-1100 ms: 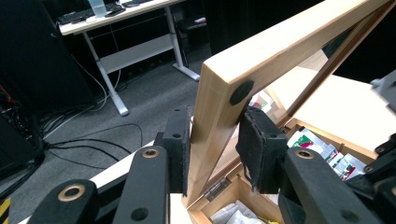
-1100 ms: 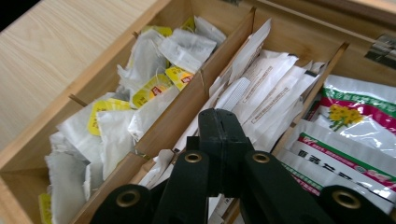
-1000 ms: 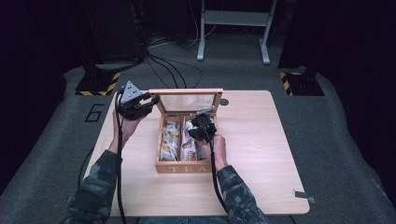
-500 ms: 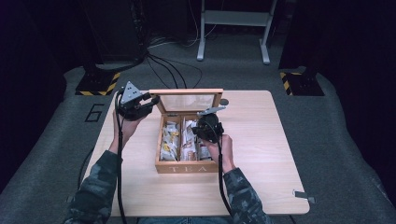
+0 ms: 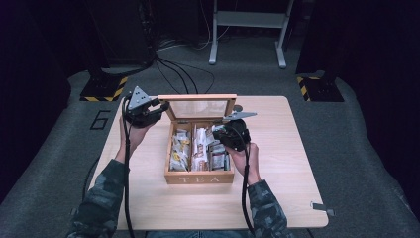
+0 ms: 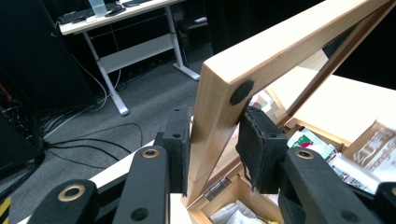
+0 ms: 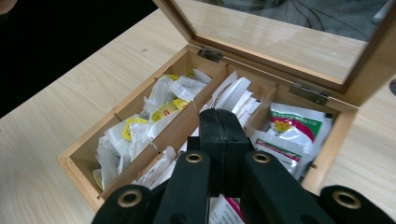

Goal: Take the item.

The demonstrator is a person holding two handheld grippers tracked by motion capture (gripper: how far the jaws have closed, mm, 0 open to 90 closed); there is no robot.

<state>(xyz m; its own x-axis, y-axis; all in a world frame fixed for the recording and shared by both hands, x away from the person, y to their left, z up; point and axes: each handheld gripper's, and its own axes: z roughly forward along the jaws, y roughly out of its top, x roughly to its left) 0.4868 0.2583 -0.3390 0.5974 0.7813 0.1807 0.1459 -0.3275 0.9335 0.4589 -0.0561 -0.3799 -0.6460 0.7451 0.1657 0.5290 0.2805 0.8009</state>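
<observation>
A wooden tea box [image 5: 198, 178] marked TEA stands mid-table with its glass lid [image 5: 198, 97] raised. My left gripper [image 5: 161, 106] is at the lid's left corner. In the left gripper view its pads [image 6: 180, 140] are shut on the lid's wooden frame [image 6: 261, 60] from both sides. My right gripper [image 5: 218, 131] hovers over the box's right compartments. Its jaws [image 7: 223, 126] are pressed together with nothing visible between them. Below them, tea bags [image 7: 140, 126] fill the divided compartments, with a green and white packet [image 7: 289, 130] on the right side.
The box sits on a light wooden table [image 5: 282, 148] with bare surface on both sides and in front. Cables trail from both grippers toward the near edge. Dark carpet, a metal stand [image 5: 247, 29] and floor cables lie beyond the table.
My right gripper has risen and shifted to the right over the box, still with jaws together. The left gripper and the raised lid have stayed put.
</observation>
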